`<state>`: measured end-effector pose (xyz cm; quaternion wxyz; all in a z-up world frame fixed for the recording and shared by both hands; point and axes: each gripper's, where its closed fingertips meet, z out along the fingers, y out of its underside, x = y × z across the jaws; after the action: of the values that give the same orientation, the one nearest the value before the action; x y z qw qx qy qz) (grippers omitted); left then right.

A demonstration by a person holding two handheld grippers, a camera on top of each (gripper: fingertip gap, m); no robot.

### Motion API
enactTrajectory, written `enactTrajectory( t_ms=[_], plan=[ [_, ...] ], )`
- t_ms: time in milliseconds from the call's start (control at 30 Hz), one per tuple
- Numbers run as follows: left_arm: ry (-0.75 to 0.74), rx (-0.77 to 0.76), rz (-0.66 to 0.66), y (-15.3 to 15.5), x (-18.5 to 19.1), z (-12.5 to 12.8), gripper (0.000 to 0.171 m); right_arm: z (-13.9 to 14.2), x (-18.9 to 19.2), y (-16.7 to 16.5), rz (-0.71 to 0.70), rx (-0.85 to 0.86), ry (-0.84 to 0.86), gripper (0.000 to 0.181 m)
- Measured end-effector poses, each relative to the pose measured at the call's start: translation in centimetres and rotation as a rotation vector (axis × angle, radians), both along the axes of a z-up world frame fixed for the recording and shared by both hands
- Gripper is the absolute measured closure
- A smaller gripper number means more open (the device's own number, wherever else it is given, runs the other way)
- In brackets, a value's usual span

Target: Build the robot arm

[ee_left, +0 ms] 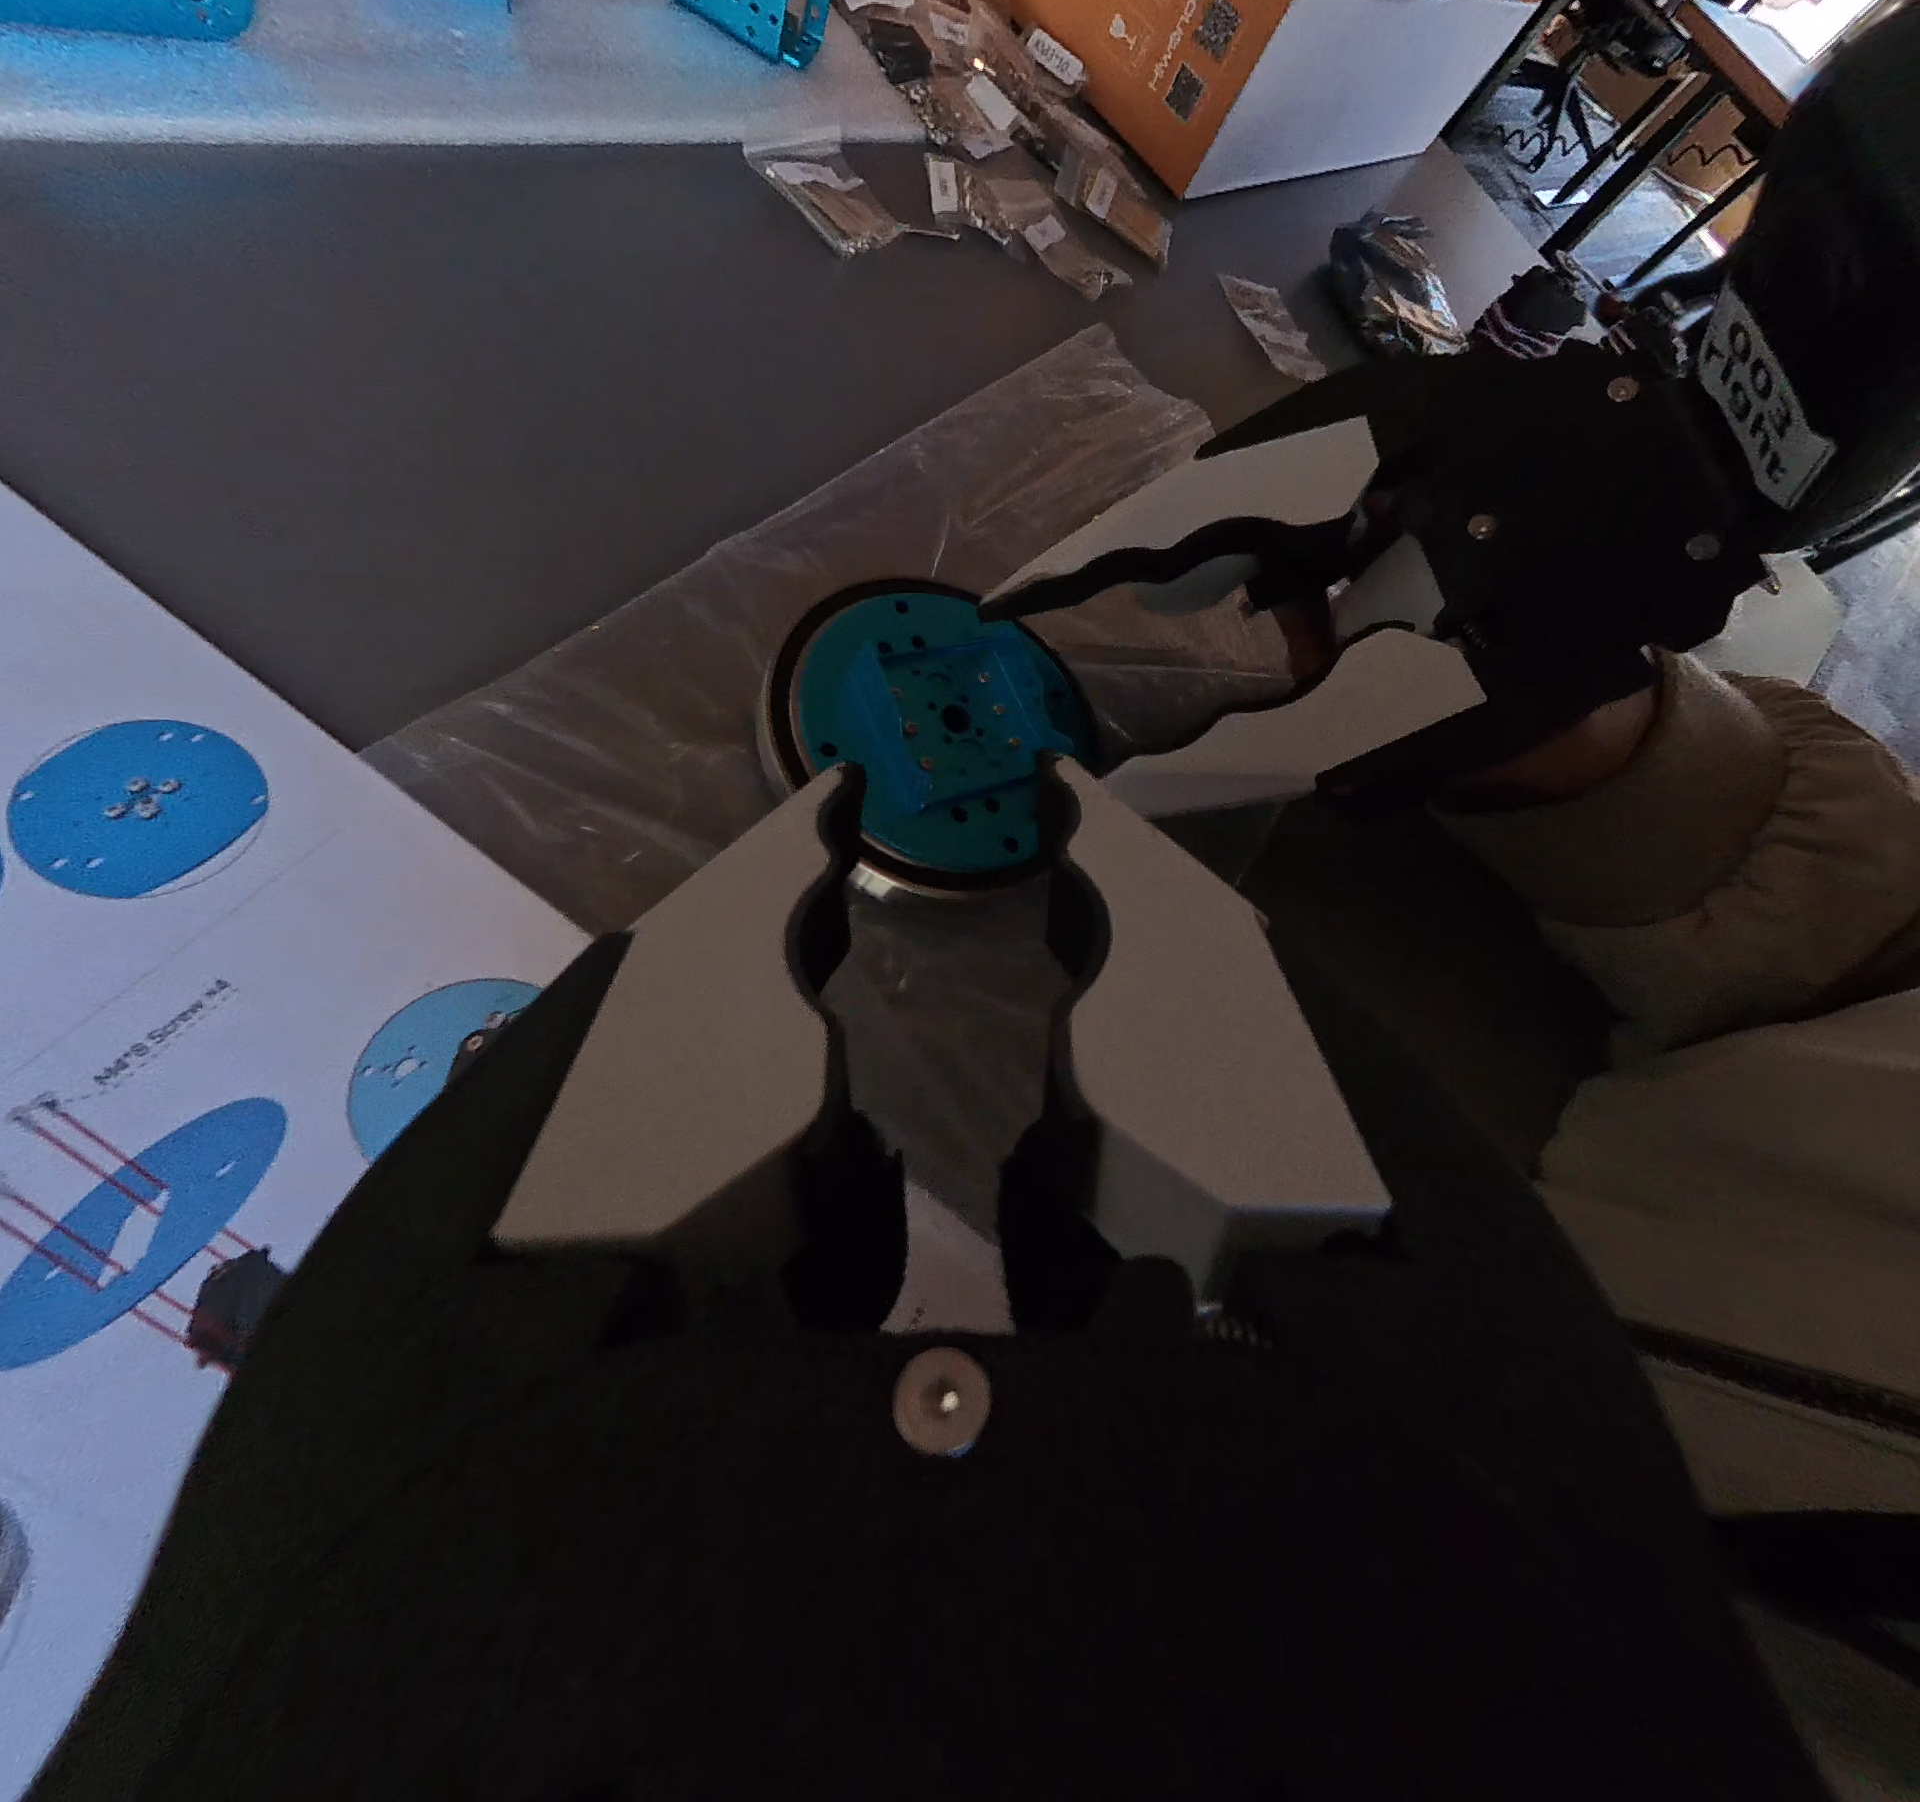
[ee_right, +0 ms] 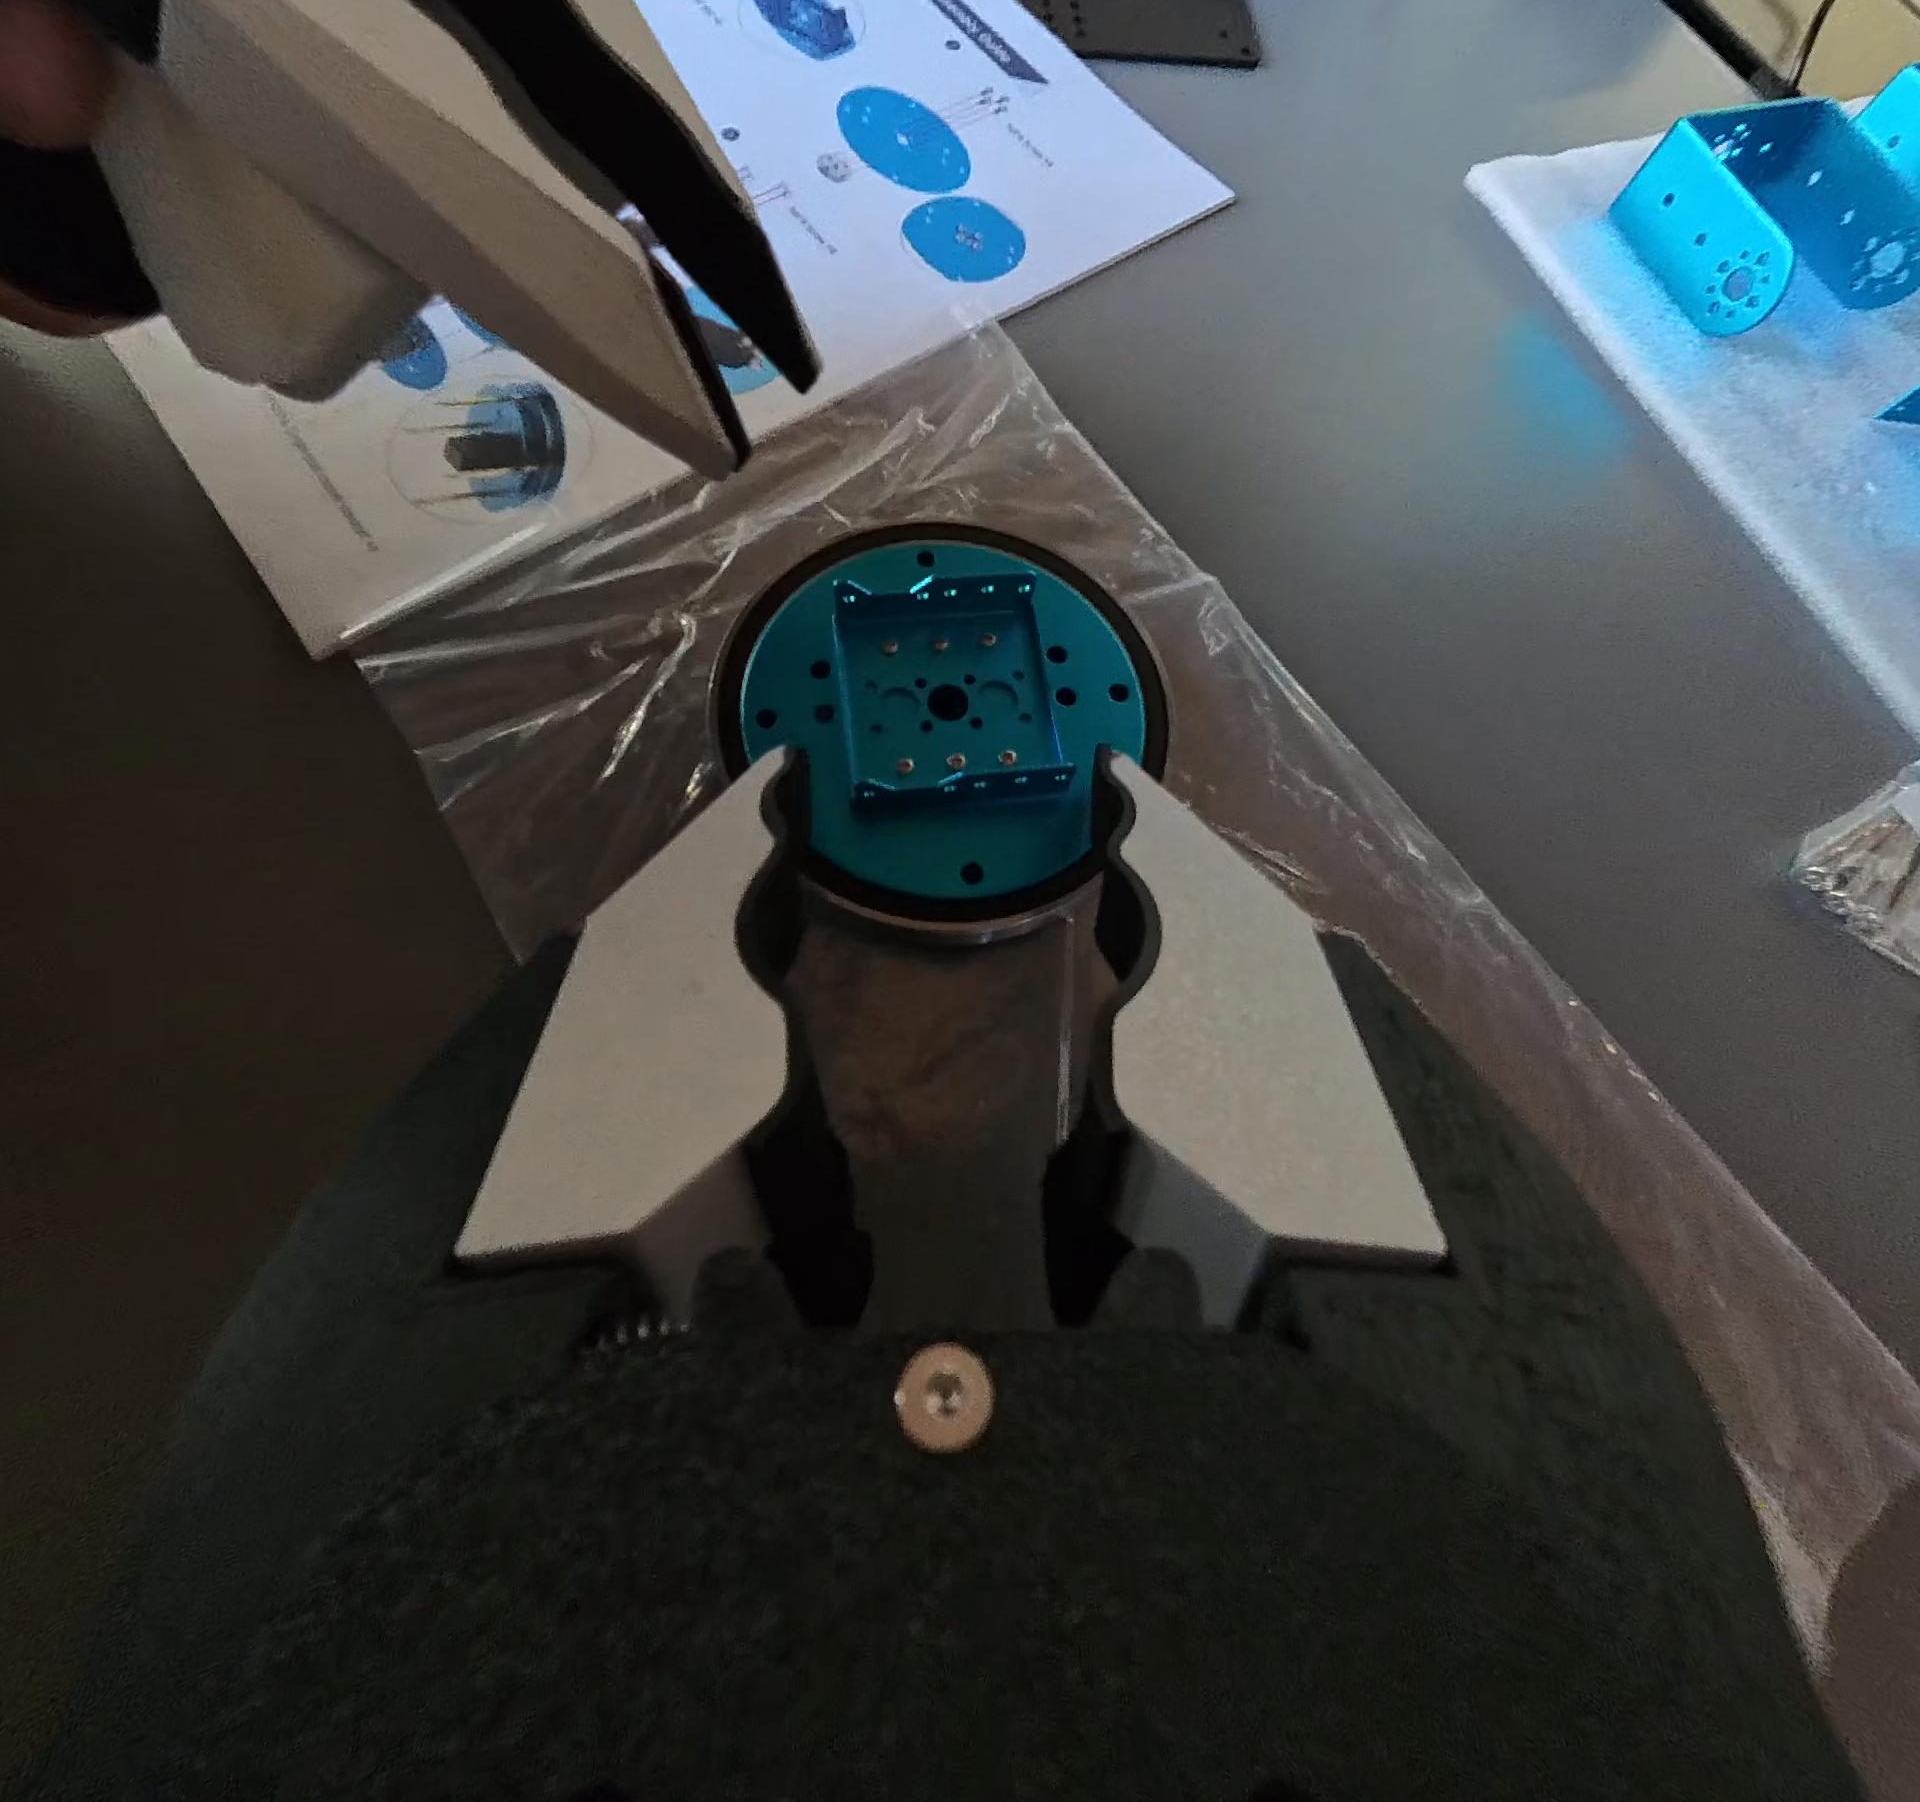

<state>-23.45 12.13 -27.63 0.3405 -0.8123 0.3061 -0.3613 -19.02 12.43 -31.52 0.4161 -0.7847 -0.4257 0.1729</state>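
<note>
- Left wrist view: the left claw (ee_left: pixel 945 781) stands wide, its tips straddling the near rim of a round teal metal disc (ee_left: pixel 935 744) that carries a square blue bracket (ee_left: pixel 940 713).
- The disc sits on a crinkled clear plastic sheet (ee_left: pixel 623 713) on the grey worktop (ee_left: pixel 416 381).
- The right claw (ee_right: pixel 945 765) is likewise wide, its tips at the disc's near edge, gripping nothing.
- A printed instruction sheet (ee_right: pixel 935 121) lies beyond the disc.

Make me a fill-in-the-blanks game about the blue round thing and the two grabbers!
1. The round blue metal disc carries a square blue ___ on top.
2. The disc assembly sits on a crinkled sheet of clear ___.
3. The right gripper and left gripper both have their jaws ___.
4. The printed instruction sheet shows pictures coloured ___.

Missing words: bracket; plastic; open; blue
</note>
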Motion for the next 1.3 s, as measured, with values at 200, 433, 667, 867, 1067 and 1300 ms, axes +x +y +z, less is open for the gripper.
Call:
enactTrajectory(
  t_ms=[200,433,667,867,1067,1300],
  plan=[
    [0.014,-0.026,-0.028,0.2,1.2,-0.9,0.138,-0.2,-0.3,-0.1,0.032,-0.031,0.039,0.138],
    [0.044,-0.057,0.003,1.0,1.3,-2.2,0.138,0.2,-0.7,-0.5,0.081,0.095,-0.027,0.14],
    [0.155,0.02,0.0,1.0,1.7,-2.9,0.156,1.2,-1.3,-0.9,0.104,0.249,-0.097,0.14],
    [0.23,0.069,0.013,1.4,1.1,-3.4,0.17,1.3,-1.6,-1.1,0.107,0.246,-0.074,0.141],
    [0.281,0.125,0.018,1.6,1.0,-3.0,0.171,1.5,-2.0,-1.3,0.097,0.23,-0.011,0.14],
    [0.299,0.159,0.039,2.0,1.0,-2.3,0.171,3.4,-1.7,-2.5,0.091,0.143,0.152,0.134]
  ],
)
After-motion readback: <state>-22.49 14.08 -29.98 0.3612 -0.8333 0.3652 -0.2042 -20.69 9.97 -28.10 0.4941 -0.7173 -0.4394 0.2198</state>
